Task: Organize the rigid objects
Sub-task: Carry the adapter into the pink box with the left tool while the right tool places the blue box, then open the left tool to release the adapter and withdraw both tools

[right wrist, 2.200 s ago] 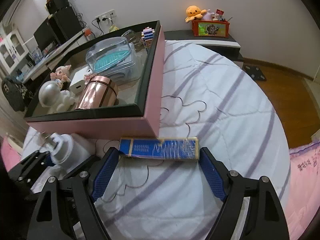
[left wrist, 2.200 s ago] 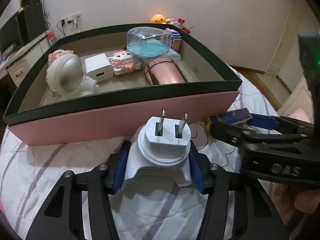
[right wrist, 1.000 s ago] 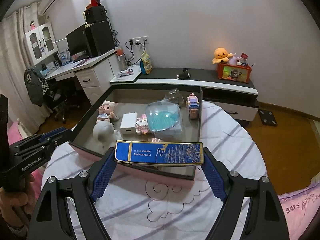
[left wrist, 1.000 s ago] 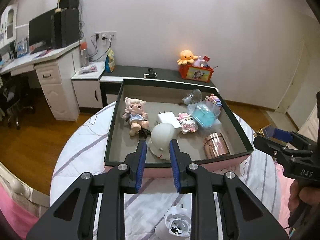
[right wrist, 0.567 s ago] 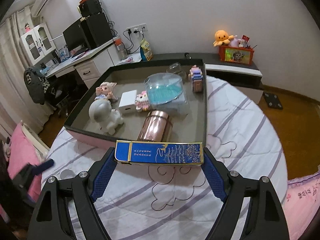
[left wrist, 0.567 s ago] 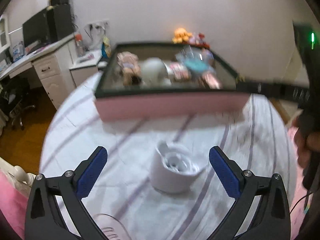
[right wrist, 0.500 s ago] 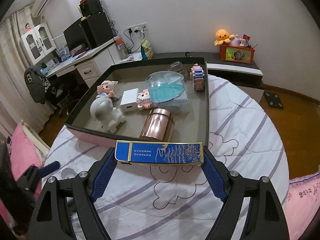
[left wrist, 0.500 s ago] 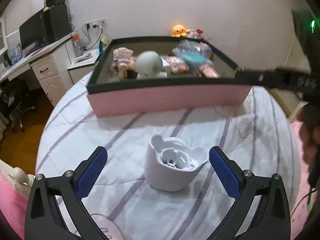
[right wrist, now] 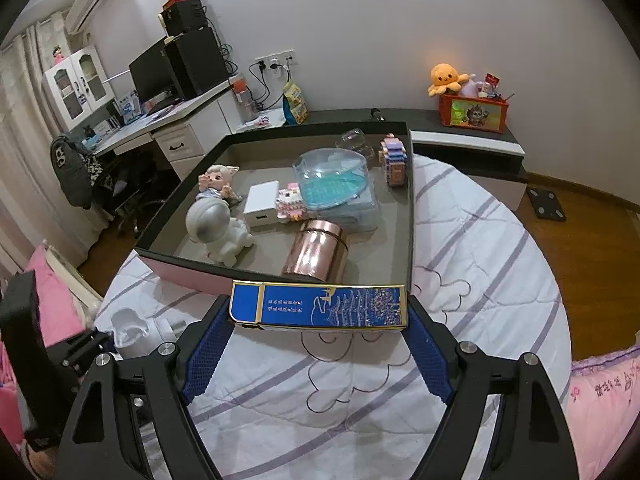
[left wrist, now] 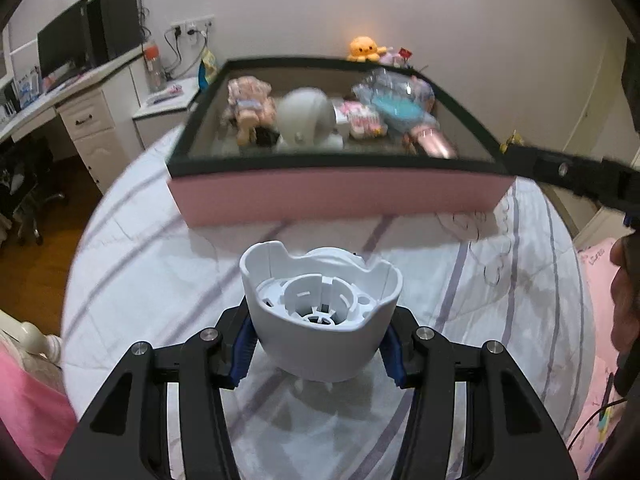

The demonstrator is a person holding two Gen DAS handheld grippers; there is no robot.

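Note:
My left gripper point(left wrist: 318, 354) is shut on a white plastic plug base point(left wrist: 320, 312), hollow side facing me, over the white striped bedspread point(left wrist: 160, 280). It also shows in the right wrist view point(right wrist: 132, 332). My right gripper point(right wrist: 318, 344) is shut on a flat blue box point(right wrist: 318, 306) with gold trim, held just in front of the near wall of the pink-sided open tray point(right wrist: 184, 276). The tray point(left wrist: 340, 200) holds a rose-gold tin point(right wrist: 316, 252), a white astronaut figure point(right wrist: 216, 228), a doll point(right wrist: 218, 182), a white charger point(right wrist: 262, 202) and a clear blue-lined container point(right wrist: 334, 184).
A desk with monitor and speakers point(right wrist: 172, 68) stands at the back left. A low dark shelf with an orange plush and a toy bin point(right wrist: 472, 110) runs along the back wall. Pink bedding point(right wrist: 600, 400) lies at the right edge, wooden floor beyond the bed.
My left gripper was open around the white plug base lying on the bedspread; it has closed in on it and now grips it. My right gripper still holds the blue box near the tray's front.

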